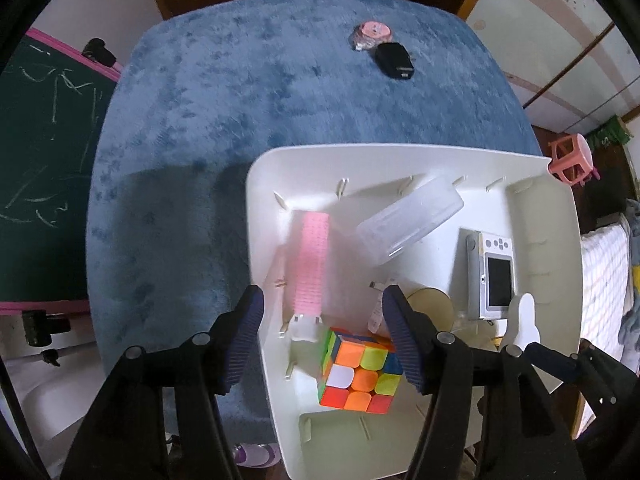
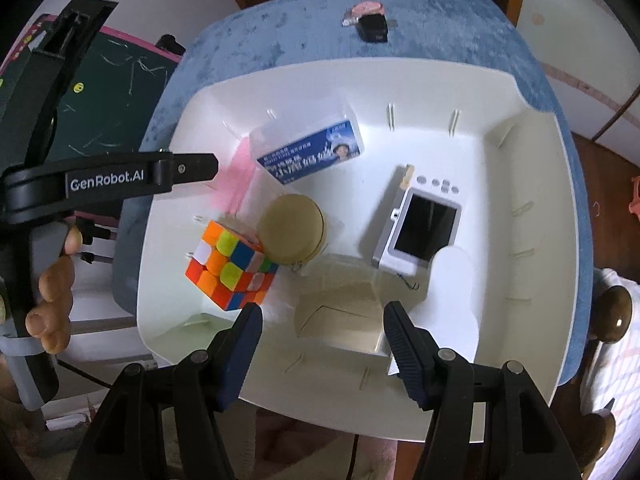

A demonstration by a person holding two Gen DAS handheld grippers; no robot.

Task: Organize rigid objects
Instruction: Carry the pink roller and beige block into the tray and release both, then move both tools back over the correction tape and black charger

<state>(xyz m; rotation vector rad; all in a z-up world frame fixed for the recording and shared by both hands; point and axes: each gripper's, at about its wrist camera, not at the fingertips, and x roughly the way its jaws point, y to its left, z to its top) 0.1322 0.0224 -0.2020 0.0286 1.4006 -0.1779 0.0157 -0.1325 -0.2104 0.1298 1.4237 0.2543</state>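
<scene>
A white bin [image 1: 560,264] [image 2: 532,152] sits on a blue cloth. Inside are a colourful puzzle cube [image 1: 360,372] [image 2: 230,264], a blurred pink ribbed piece [image 1: 312,268] [image 2: 234,184], a clear plastic case [image 1: 408,220] with a blue card [image 2: 312,152], a small white camera [image 1: 494,276] [image 2: 424,228], a round tan disc [image 1: 430,306] [image 2: 292,228] and a clear box [image 2: 340,320]. My left gripper [image 1: 324,336] is open over the bin's left side; its pads touch nothing. My right gripper [image 2: 322,344] is open above the clear box.
On the far part of the blue cloth [image 1: 240,100] lie a pink round item [image 1: 372,34] [image 2: 366,10] and a black charger [image 1: 394,60] [image 2: 374,28]. A green chalkboard [image 1: 44,160] stands to the left. A person's hand [image 2: 52,280] holds the left gripper's handle.
</scene>
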